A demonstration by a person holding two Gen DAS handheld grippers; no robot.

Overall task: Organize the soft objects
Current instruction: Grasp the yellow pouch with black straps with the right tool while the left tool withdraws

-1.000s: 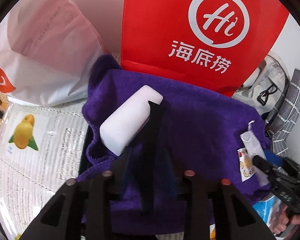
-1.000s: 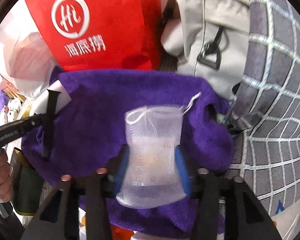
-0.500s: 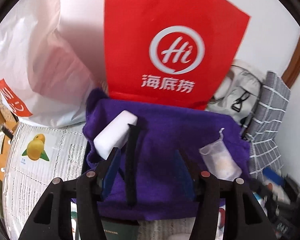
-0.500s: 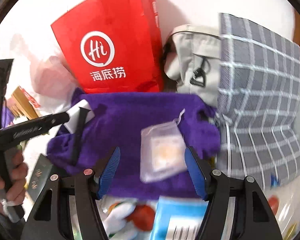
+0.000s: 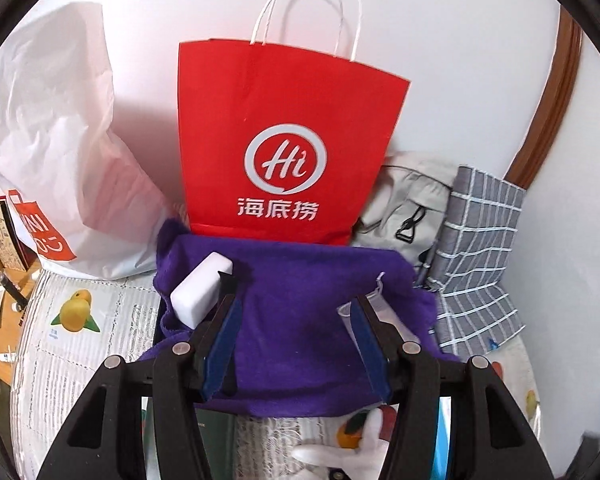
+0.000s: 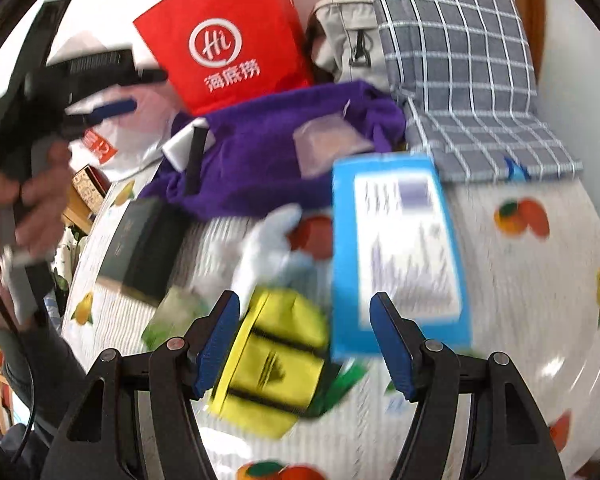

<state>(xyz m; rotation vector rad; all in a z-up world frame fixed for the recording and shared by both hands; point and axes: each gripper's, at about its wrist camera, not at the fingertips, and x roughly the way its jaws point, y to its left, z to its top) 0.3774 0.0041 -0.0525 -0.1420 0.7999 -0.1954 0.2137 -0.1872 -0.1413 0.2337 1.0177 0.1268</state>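
Observation:
A purple towel (image 5: 300, 280) lies at the foot of a red paper bag (image 5: 284, 140). On it rest a white foam block (image 5: 200, 286) with a black strap at the left and a clear mesh pouch (image 6: 328, 142) at the right. My left gripper (image 5: 296, 320) is open and empty, above the towel's near edge. My right gripper (image 6: 304, 320) is open and empty, drawn back over a yellow sponge (image 6: 276, 356) with black stripes. The towel (image 6: 260, 160) and block (image 6: 186, 146) also show in the right wrist view.
A blue box (image 6: 396, 248), a white plush piece (image 6: 268, 248) and a dark green book (image 6: 140, 248) lie on the fruit-print cloth (image 6: 540, 300). A white plastic bag (image 5: 60, 152), a beige bag (image 5: 412, 200) and a grey checked cloth (image 5: 480, 252) stand behind. The other hand-held gripper (image 6: 60, 80) is at left.
Both grippers have let go, the left of the foam block and the right of the mesh pouch, and pulled back from the towel. The right one has backed far toward the yellow sponge.

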